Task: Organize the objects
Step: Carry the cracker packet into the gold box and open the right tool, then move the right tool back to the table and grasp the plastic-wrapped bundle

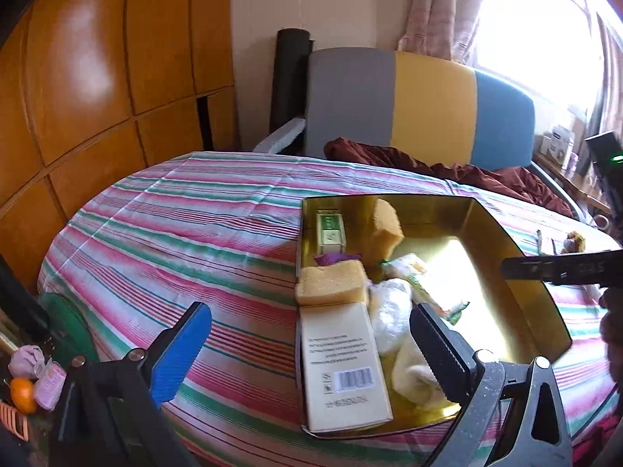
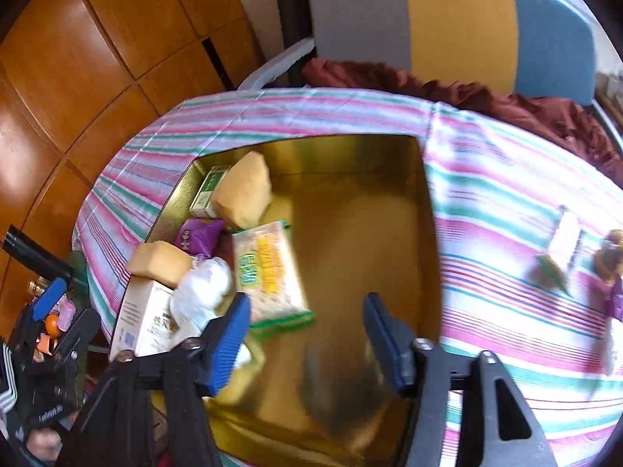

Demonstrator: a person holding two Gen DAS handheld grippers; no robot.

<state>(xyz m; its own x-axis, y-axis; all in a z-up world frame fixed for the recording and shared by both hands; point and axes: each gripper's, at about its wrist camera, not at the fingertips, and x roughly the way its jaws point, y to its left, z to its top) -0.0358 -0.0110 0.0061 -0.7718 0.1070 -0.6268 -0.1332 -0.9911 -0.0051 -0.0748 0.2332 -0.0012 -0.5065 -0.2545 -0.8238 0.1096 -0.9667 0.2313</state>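
Note:
A gold tray point(image 1: 518, 249) point(image 2: 350, 148) lies on the striped bedspread point(image 1: 175, 233). Its left part holds a cream box point(image 1: 342, 366), two yellow sponges point(image 1: 331, 284) point(image 1: 385, 225), a small green box point(image 1: 331, 229), a purple packet point(image 2: 198, 233), a white bundle point(image 1: 389, 311) and a green-yellow snack packet point(image 2: 268, 272). My left gripper point(image 1: 311, 334) is open and empty over the tray's near left edge. My right gripper point(image 2: 307, 330) is open and empty above the tray's bare middle; it also shows at the right of the left wrist view point(image 1: 560, 268).
Small loose items point(image 2: 564, 249), one a brown toy point(image 2: 611, 249), lie on the bedspread right of the tray. A maroon blanket point(image 1: 447, 163) and a grey-yellow-blue headboard point(image 1: 428, 105) are behind. A wooden wardrobe point(image 1: 97, 78) stands at left. Clutter with an orange point(image 1: 21, 393) sits low left.

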